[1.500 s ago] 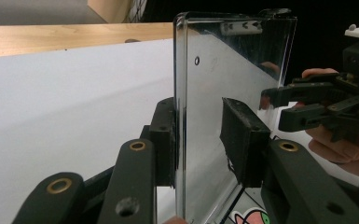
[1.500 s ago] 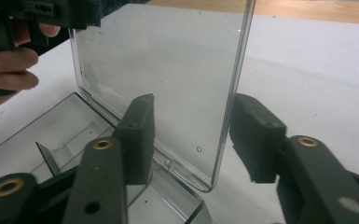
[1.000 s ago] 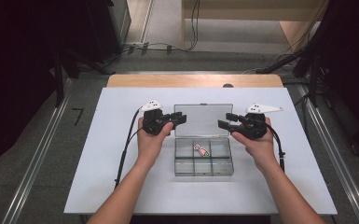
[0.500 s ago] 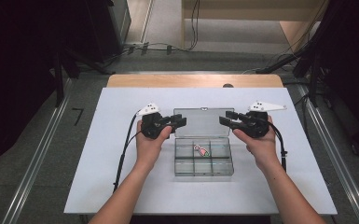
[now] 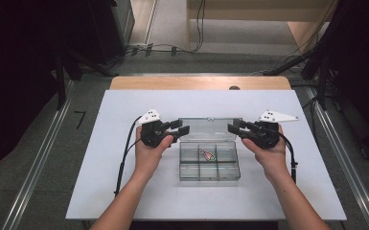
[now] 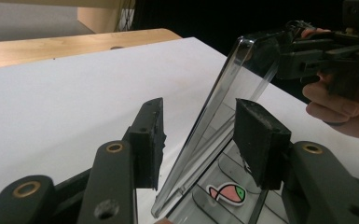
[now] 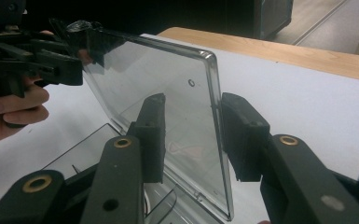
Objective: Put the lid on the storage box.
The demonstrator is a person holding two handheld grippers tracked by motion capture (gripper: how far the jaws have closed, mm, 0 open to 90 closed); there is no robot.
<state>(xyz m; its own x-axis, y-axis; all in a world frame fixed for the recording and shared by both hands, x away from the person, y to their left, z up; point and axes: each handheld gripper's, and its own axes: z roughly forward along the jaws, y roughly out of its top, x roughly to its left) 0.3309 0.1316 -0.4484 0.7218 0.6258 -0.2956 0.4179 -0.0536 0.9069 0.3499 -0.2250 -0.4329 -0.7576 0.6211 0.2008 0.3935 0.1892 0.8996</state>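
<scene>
On the white counter (image 5: 124, 191), clear box (image 5: 210, 166) with raised lid (image 5: 210, 128) flanked by left gripper (image 5: 181, 127), jaws just opening astride it, and right gripper (image 5: 233, 127), jaws closing, pads not pressing.

You're in a lab-like recording room: beyond your grippers, a white table (image 5: 124, 191), cables (image 5: 172, 48) across the grey floor (image 5: 28, 167), dark equipment stands (image 5: 57, 72) at both sides.

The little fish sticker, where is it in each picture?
High view: the fish sticker lies mid-picture in the clear box, in a far compartment.
Left gripper view: bottom middle, under the raised lid, beside the right-hand jaw.
Right gripper view: a faint pink shape through the lid, between the jaws.
Shared landmark: the raised clear lid.
</scene>
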